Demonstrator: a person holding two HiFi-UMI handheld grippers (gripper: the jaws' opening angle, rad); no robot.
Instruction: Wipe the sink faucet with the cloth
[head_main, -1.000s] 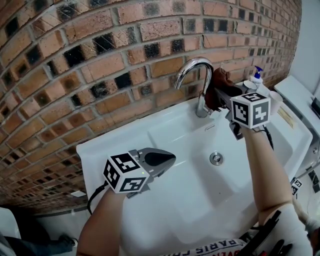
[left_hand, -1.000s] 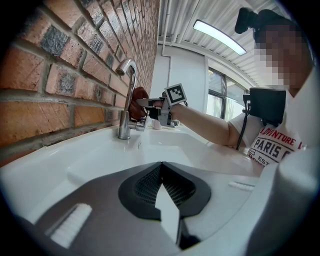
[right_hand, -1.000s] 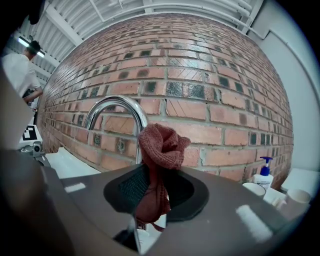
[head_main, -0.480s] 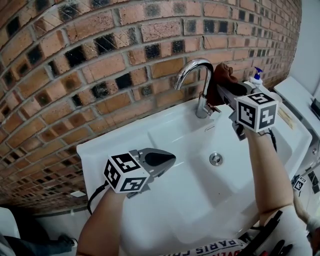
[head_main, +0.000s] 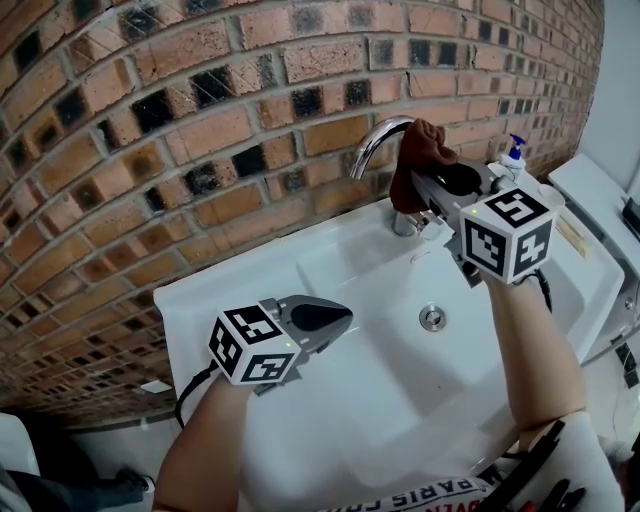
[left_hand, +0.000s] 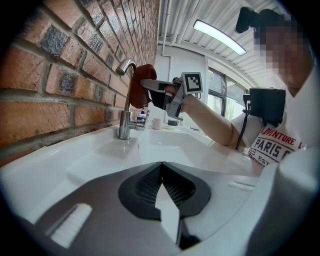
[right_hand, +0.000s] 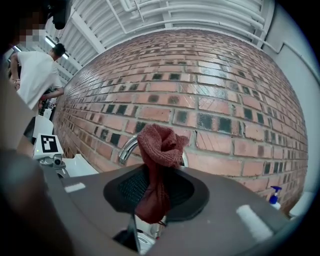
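Note:
A chrome gooseneck faucet rises at the back of the white sink; it also shows in the left gripper view and behind the cloth in the right gripper view. My right gripper is shut on a reddish-brown cloth, which it holds against the top of the spout's arch. The bunched cloth fills the right gripper view's middle. My left gripper is shut and holds nothing, low over the sink's left rim, well away from the faucet.
A brick wall stands right behind the sink. A pump bottle with a blue top sits at the back right of the counter. The drain lies in the basin's middle. Another person stands far off at the left.
My right gripper has lifted the cloth from the faucet's upright stem to the top of the spout's arch, shifting slightly left. The left gripper has stayed put.

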